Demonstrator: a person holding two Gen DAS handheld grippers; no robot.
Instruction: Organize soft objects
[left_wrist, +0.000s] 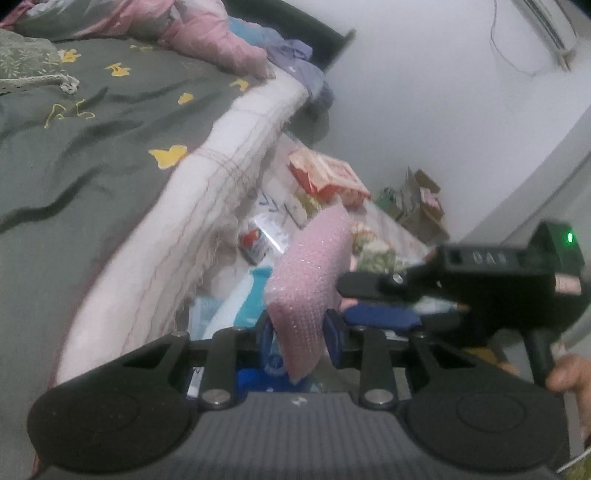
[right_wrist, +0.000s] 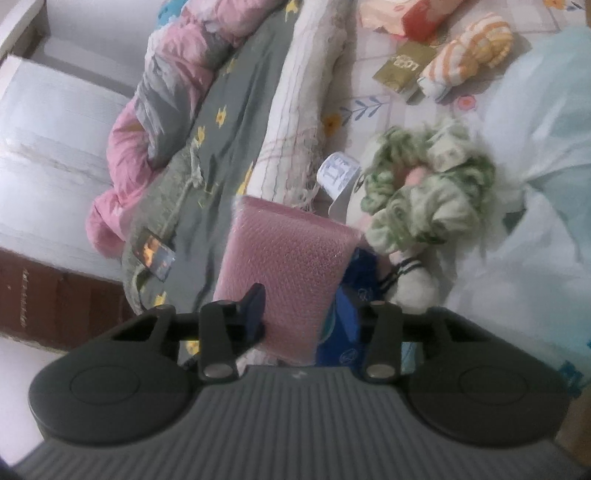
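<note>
Pink bubble-wrap pouch (right_wrist: 284, 266), green plush (right_wrist: 428, 192) beside

Bedroom corner with an unmade bed

A bed (left_wrist: 85, 155) fills the left side, spread with a grey-green sheet (left_wrist: 110, 122) printed with yellow shapes; a whitish fringed blanket (left_wrist: 207, 206) runs along its edge; a rumpled pink quilt (right_wrist: 140, 129) lies heaped at the far end; a plain white wall (left_wrist: 424, 96) rises behind, a thin wire (left_wrist: 498, 48) hanging down it; the light is flat and dim; a dark reddish-brown panel (right_wrist: 55, 306) shows low beside the bed.
</note>
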